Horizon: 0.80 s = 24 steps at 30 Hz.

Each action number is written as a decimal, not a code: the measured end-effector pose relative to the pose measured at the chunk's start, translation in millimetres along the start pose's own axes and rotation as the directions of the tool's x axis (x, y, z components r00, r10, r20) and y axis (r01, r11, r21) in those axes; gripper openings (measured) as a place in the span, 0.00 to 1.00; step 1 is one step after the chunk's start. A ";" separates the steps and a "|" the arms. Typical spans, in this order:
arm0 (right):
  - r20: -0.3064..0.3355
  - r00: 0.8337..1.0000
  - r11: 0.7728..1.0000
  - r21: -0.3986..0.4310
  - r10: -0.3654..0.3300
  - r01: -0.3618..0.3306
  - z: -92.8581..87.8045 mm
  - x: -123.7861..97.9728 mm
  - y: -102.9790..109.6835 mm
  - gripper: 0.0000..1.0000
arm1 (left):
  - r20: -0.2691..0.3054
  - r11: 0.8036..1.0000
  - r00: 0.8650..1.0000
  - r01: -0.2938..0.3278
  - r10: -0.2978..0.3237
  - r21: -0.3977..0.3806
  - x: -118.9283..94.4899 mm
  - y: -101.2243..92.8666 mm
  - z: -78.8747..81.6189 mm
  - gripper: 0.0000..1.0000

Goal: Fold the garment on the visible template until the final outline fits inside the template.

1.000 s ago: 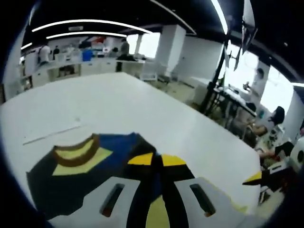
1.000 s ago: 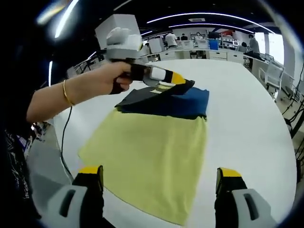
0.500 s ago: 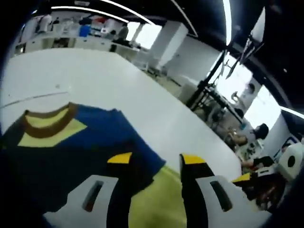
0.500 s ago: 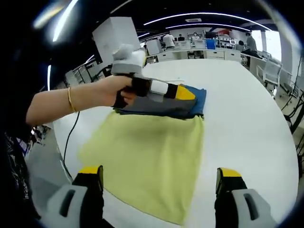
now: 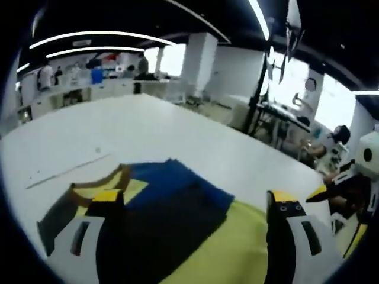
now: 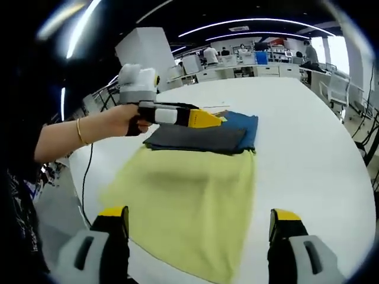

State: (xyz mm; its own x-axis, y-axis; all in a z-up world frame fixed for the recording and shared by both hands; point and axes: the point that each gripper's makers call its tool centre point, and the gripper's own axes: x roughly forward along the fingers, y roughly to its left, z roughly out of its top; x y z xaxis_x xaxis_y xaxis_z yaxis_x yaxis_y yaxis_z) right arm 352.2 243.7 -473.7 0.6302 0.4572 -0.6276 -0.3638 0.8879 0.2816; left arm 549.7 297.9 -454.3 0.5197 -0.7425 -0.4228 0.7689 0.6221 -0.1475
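White table (image 6: 308, 136) (open-plan lab behind) bears garment (image 6: 204, 136) on yellow template (image 6: 189, 201).

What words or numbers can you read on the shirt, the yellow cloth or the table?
None can be read.
The folded shirt shows plain blue and dark fabric with a brown collar and a yellow patch, no lettering.
The yellow cloth is plain.
The white table has no marks that read as text.
Signs and screens in the far room are too small and blurred to read.
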 end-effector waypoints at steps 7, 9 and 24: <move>-0.005 1.000 1.000 -0.024 0.009 -0.009 5.0 0.7 3.7 0.99 | 0.001 0.998 0.999 -0.054 0.054 0.021 -33.3 23.9 1.6 0.99; -0.008 1.000 0.999 -0.031 0.009 -0.010 5.4 0.5 4.5 0.99 | 0.005 0.998 0.998 -0.065 0.065 0.020 -44.8 29.1 -0.4 0.99; -0.040 0.999 0.999 -0.030 -0.014 0.013 -1.9 2.5 0.2 0.95 | -0.028 0.989 0.990 -0.139 0.141 0.058 -129.2 56.7 -32.5 0.99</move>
State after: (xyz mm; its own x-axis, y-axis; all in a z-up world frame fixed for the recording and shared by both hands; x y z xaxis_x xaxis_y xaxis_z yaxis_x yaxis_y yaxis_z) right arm 352.4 245.0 -476.6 0.6071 0.4423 -0.6602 -0.3762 0.8918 0.2515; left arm 514.0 437.2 -437.0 0.6121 -0.6400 -0.4645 0.7094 0.7039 -0.0350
